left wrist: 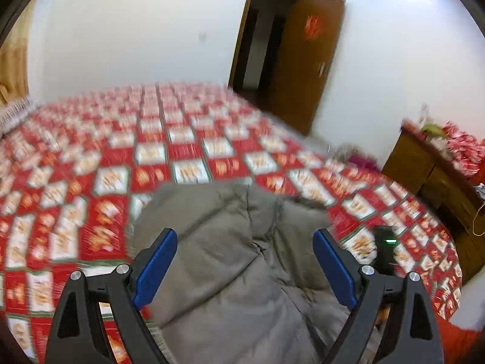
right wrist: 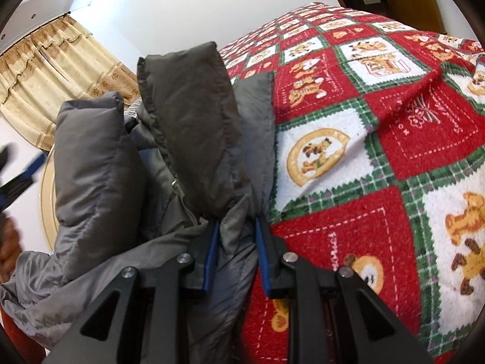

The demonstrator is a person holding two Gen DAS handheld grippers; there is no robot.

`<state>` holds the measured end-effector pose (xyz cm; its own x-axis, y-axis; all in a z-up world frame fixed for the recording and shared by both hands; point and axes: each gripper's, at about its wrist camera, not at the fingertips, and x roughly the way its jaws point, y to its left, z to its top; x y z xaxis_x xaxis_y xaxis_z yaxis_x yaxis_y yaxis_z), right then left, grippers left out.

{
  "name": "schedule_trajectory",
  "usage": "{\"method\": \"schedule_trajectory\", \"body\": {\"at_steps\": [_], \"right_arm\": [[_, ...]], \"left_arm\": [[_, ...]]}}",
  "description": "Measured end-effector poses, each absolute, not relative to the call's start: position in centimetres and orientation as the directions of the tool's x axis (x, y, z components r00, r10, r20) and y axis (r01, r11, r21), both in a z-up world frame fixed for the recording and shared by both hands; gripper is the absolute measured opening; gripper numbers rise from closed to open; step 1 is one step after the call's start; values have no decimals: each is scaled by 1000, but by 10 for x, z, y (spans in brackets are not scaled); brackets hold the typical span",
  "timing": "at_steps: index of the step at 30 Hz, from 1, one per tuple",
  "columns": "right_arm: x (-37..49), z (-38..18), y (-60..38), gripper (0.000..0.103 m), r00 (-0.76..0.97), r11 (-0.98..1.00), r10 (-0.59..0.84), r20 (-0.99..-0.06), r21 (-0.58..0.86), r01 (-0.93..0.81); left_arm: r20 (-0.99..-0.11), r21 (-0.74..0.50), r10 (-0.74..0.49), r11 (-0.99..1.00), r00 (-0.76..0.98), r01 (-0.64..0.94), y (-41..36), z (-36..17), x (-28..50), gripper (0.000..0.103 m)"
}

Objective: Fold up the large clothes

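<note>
No wording can be read with certainty. The bedspread (right wrist: 394, 139) carries stitched script in its red squares, too small and warped to make out; one word near the bottom may end in "ecret". The brown door (left wrist: 306, 60) bears a red paper character, blurred beyond reading in the left wrist view.
</note>
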<state>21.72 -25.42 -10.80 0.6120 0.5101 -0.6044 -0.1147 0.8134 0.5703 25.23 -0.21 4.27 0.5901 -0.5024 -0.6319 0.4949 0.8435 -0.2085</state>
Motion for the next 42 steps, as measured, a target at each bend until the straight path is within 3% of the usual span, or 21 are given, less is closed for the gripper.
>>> {"method": "schedule_trajectory", "body": {"at_steps": [4, 7, 12, 22, 24, 26, 32, 36, 39, 42], "right_arm": [[215, -110, -255, 24, 615, 812, 510, -602, 573, -113], [214, -110, -255, 23, 616, 812, 510, -600, 572, -115], [213, -112, -256, 21, 620, 805, 517, -591, 582, -117], [198, -107, -255, 19, 635, 826, 475, -609, 557, -84], [181, -101, -265, 19, 637, 815, 478, -605, 575, -66], [157, -92, -278, 26, 659, 831, 432, -616, 556, -24], [115, -54, -289, 27, 718, 795, 464, -519, 602, -78], [109, -42, -271, 27, 712, 826, 453, -537, 554, -107], [104, -34, -264, 27, 724, 857, 413, -553, 504, -104], [99, -10, -255, 27, 755, 867, 409, -513, 476, -146]], "left_arm": [[-691, -95, -443, 839, 571, 536, -76, -8, 271, 91], [-703, -117, -466, 821, 538, 559, -103, -20, 270, 91], [-737, 13, -373, 826, 563, 564, -133, -54, 282, 93], [-747, 81, -292, 851, 597, 518, -150, -90, 292, 98], [-745, 90, -281, 856, 605, 509, -149, -90, 291, 98], [-739, 111, -265, 859, 619, 500, -150, -90, 289, 98], [-741, 119, -254, 861, 621, 494, -150, -85, 287, 98], [-775, 77, -237, 884, 585, 461, -131, -55, 279, 98], [-729, 71, -236, 907, 642, 415, -95, -13, 255, 98], [-663, 111, -217, 918, 717, 380, -50, 19, 227, 98]]}}
